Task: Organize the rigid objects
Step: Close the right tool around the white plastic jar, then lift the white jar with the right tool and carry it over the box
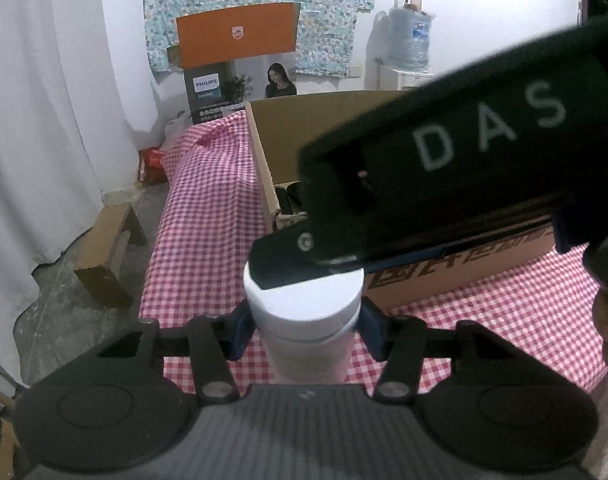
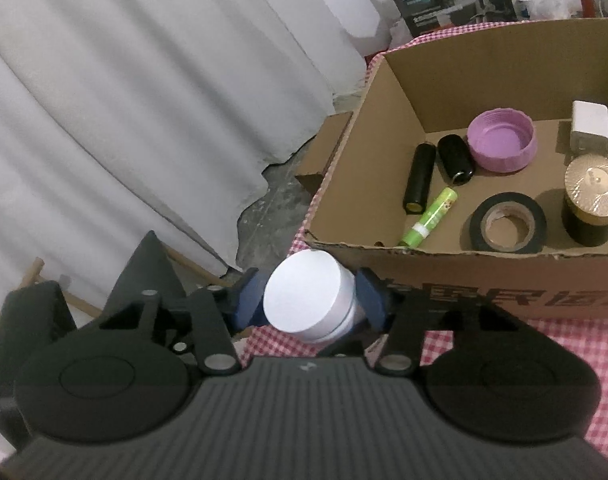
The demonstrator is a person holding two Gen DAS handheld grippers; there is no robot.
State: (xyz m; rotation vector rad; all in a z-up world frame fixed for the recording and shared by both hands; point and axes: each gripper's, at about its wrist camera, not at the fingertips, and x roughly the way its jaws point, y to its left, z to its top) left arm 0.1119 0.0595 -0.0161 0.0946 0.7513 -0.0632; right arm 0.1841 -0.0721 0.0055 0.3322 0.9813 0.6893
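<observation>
Two grippers, left gripper [image 1: 304,334] and right gripper [image 2: 314,300], both clenched on one white capped cylindrical plastic bottle [image 2: 310,298]; opposing pulls could topple it beside the open brown cardboard box [image 2: 384,258]

Tabletop: covered by a red-and-white checked cloth [image 1: 207,208] that drapes over the far end and the left edge.
On the cloth: an open cardboard box [image 2: 368,128] with printed lettering on its near wall.
Floor [image 1: 63,312]: bare grey concrete beside the tabletop, with a small brown cardboard box [image 1: 107,256] lying on it.
</observation>
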